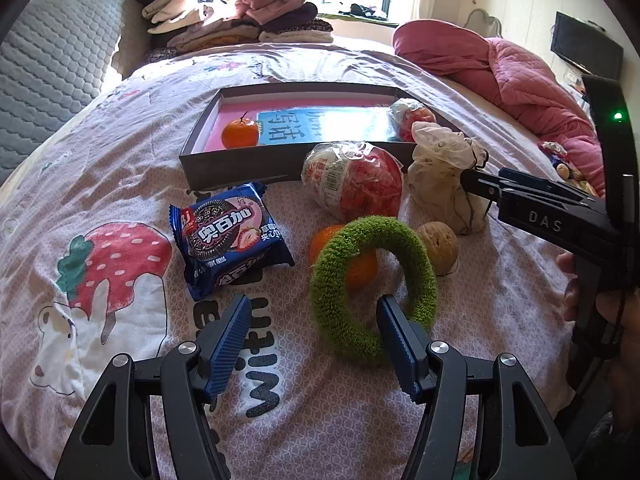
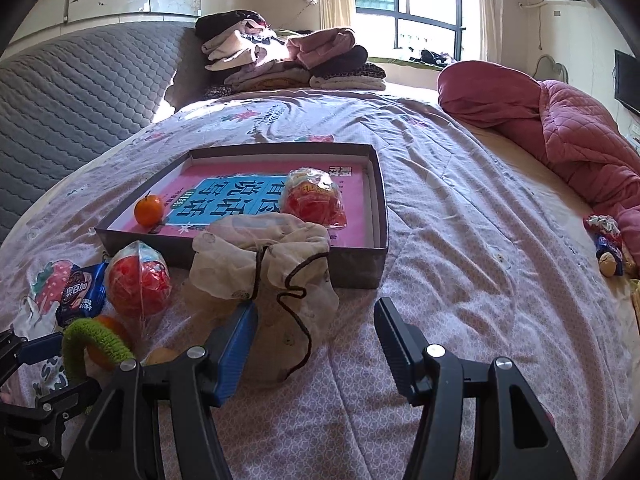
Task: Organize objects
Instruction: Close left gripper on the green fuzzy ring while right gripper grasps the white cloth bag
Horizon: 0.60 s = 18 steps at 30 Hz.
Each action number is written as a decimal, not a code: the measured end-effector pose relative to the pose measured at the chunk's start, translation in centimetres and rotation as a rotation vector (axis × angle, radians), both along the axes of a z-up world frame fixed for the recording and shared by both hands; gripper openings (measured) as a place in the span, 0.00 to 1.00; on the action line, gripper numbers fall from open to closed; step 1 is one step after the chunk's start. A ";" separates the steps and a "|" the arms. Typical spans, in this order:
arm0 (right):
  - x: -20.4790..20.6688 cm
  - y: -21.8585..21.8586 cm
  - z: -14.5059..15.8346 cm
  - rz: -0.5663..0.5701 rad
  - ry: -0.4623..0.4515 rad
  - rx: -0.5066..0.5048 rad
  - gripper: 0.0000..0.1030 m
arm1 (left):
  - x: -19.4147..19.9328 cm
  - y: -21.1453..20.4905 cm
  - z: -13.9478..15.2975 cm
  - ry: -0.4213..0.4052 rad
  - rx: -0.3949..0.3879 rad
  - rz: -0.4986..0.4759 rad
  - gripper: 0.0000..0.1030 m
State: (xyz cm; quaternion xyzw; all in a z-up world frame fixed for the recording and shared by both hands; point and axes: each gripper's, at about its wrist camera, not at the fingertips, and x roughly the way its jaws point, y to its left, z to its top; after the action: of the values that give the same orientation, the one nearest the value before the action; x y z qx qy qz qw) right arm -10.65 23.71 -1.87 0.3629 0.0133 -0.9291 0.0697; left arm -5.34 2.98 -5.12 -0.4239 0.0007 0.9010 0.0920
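Lying on the bedspread (image 2: 460, 208) (pink-lilac print, strawberry motif at its left side), the lot reads as follows.

Shallow grey box (image 2: 360, 266), pink printed sheet in its bottom, set mid-bed toward the folded clothes (image 2: 288, 56) at the head edge. Inside: one small orange (image 2: 149, 210) at the near-left corner; one red-and-white wrapped snack (image 2: 314, 198) toward the right wall.

Outside the box, against its near wall: a second, larger wrapped red snack (image 1: 354, 178); a pale drawstring pouch (image 2: 264, 264) (dark cord trailing over the cover), leaning at the box's near edge.

Further toward the bed's near edge: blue cookie packet (image 1: 232, 236), flat, left of the group; green fuzzy ring (image 1: 372, 284), standing tilted, with a second orange (image 1: 360, 264) behind and seen partly through it; walnut (image 1: 438, 246) just right of the ring.

Left gripper (image 1: 316, 344): jaws apart, clamped on nothing; its right finger lies close against the ring's lower rim (contact cannot be told).

Right gripper (image 2: 316, 344): jaws apart, empty, the left finger beside the pouch's base.

Red quilt (image 2: 560, 128) heaped along the bed's right edge, small wrapped items (image 2: 608, 248) at its foot.
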 end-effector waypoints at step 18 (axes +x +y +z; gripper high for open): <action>-0.2 -1.2 -0.5 0.073 -0.006 -0.027 0.23 | -0.1 0.0 -0.1 -0.008 0.049 -0.034 0.24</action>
State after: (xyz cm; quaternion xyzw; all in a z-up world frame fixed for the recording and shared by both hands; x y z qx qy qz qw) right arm -10.83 22.53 -2.40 0.3638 0.0137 -0.9250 0.1085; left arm -5.42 2.97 -5.25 -0.4252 -0.0143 0.8973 0.1177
